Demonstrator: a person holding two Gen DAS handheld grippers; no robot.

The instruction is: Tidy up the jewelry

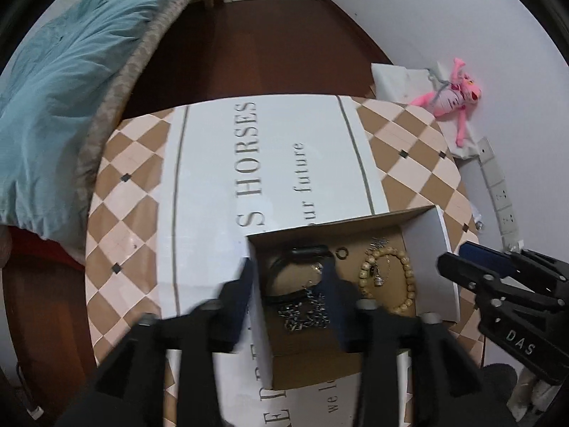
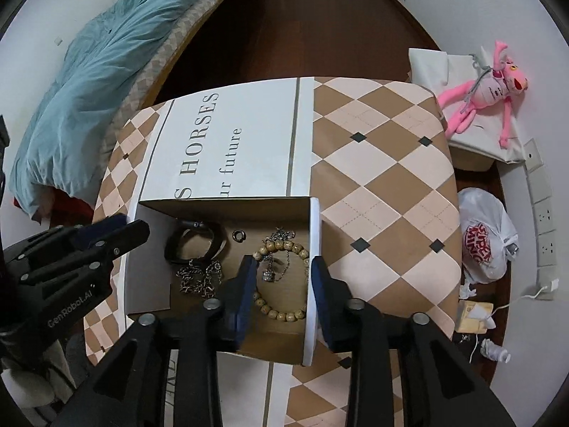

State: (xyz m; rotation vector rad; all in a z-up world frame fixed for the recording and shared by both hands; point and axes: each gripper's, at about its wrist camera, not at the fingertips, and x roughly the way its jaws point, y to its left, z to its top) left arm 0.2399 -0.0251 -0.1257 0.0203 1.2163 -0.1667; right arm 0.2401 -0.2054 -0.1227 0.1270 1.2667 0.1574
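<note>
An open cardboard box sits on the checkered table. Inside lie a black bracelet, a silver chain, a wooden bead bracelet, a small dark ring and a pendant necklace. My left gripper is open, straddling the box's left wall above the black bracelet and chain. My right gripper is open, straddling the box's right wall over the bead bracelet. Neither holds anything.
The table has a white printed mat behind the box. A bed with a teal blanket is at left. A pink plush toy, a plastic bag and wall sockets are at right.
</note>
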